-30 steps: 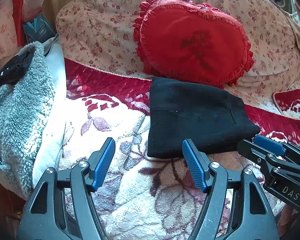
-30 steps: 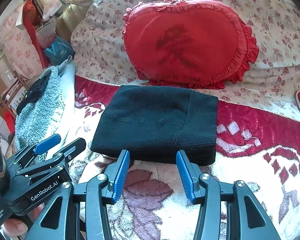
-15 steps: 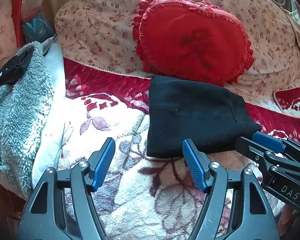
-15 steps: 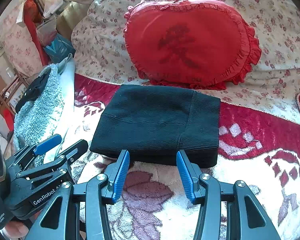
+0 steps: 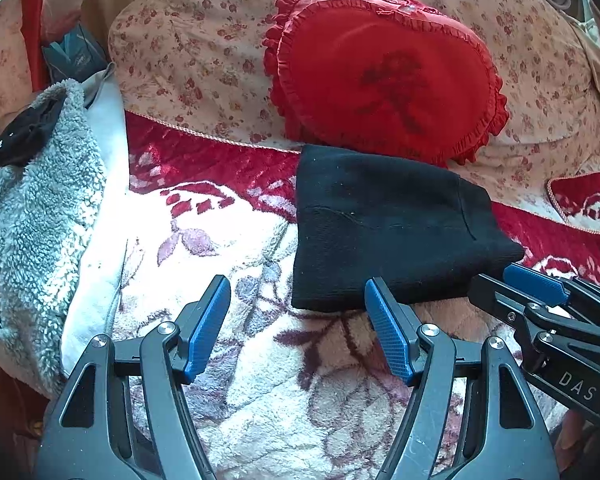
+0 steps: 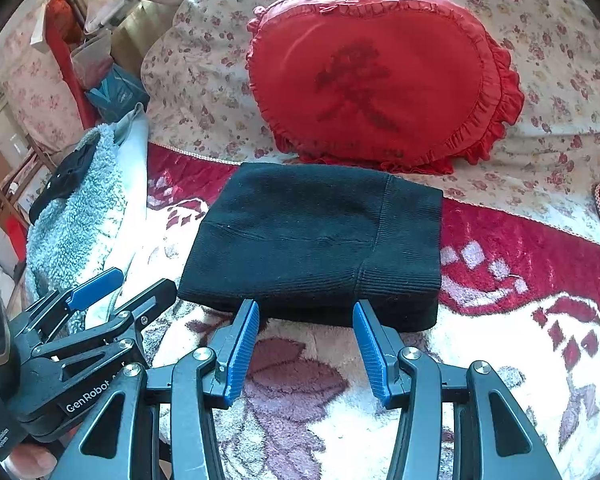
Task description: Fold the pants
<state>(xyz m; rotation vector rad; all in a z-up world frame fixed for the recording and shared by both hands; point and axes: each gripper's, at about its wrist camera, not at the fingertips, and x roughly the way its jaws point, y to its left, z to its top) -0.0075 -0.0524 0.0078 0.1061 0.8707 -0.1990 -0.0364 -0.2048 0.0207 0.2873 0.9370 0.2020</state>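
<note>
The black pants (image 6: 320, 248) are lying folded into a thick rectangle on the red and white floral blanket (image 6: 480, 380), in the middle of the scene. The right gripper (image 6: 306, 340) is hovering just at the near edge of the pants with its jaws spread and nothing between them. The left gripper (image 5: 298, 324) is hanging over the blanket near the left near corner of the pants, its jaws also spread wide and gripping nothing. A red heart-shaped pillow (image 6: 380, 76) is leaning on a flowered cushion (image 6: 204, 80) just behind the far edge of the pants. On the left, a grey fleece garment (image 5: 28, 216) is lying in a heap, well apart from the pants, with something black on top of it. Nothing is lying between the grippers and the pants.
</note>
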